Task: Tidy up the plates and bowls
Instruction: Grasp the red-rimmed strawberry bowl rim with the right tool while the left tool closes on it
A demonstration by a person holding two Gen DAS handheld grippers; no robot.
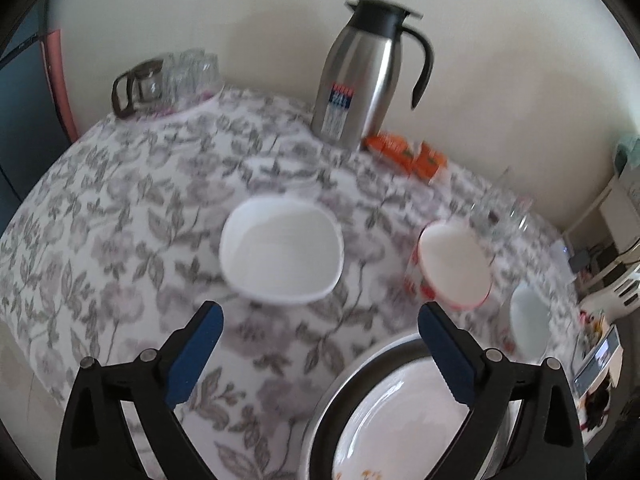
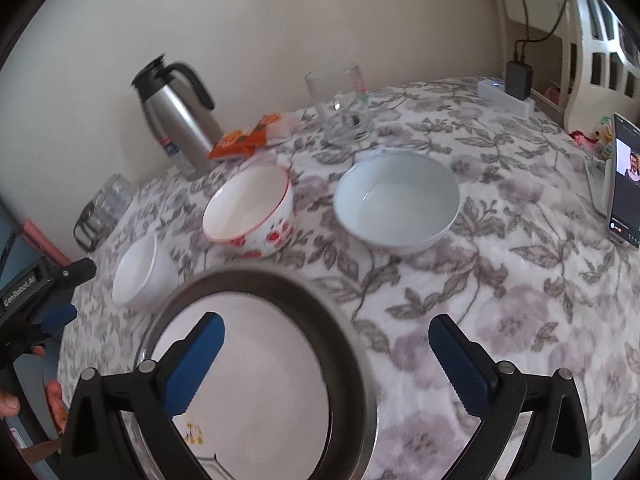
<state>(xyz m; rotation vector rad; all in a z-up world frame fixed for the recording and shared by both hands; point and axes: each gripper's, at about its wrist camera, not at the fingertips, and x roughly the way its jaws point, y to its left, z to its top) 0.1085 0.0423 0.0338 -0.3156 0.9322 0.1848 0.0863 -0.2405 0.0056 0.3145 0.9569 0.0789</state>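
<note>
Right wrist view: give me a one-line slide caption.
Open right gripper above a dark-rimmed plate, with three bowls lined up behind it on the floral tablecloth.

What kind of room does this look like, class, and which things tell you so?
Probably a home dining area: a table under a floral tablecloth, bowls such as the red-flowered bowl, and a steel thermos jug by the wall.

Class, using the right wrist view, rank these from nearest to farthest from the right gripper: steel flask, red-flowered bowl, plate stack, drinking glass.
1. plate stack, right beneath the right gripper, under its left finger
2. red-flowered bowl, beyond the stack
3-4. steel flask at back left and drinking glass at back centre: too close to call
</note>
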